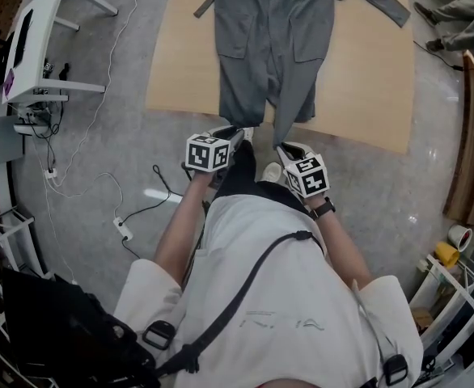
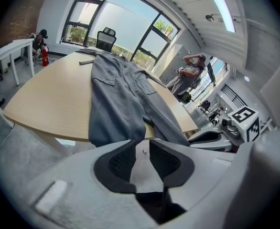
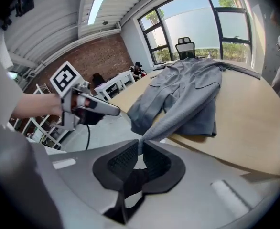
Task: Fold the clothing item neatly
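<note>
Right below me is the person's white shirt (image 1: 277, 297), crossed by a black strap, with both forearms reaching forward to the near edge of the big pale wooden surface (image 1: 366, 79). A grey coat (image 1: 269, 47) lies spread on it. Its long axis runs straight away from the person, the sleeves are out to the sides at the far end, and the hem spills over the near edge. The right gripper (image 3: 140, 151) has its jaws clenched on the right corner of that hem, and the cloth is stretched into a taut strip from the surface's edge down to the jaw tips. The left gripper (image 2: 141, 149) has its jaws parted with nothing between them. The left corner of the hem hangs over the edge just ahead of those tips and a little to their left, close but not pinched. Both grippers sit side by side at the near edge, each in line with its own half of the hem. So I'd judge the fold waits on the left gripper, which needs to push forward and take its corner. Then the hem can be carried away from the person along the coat's length.
</note>
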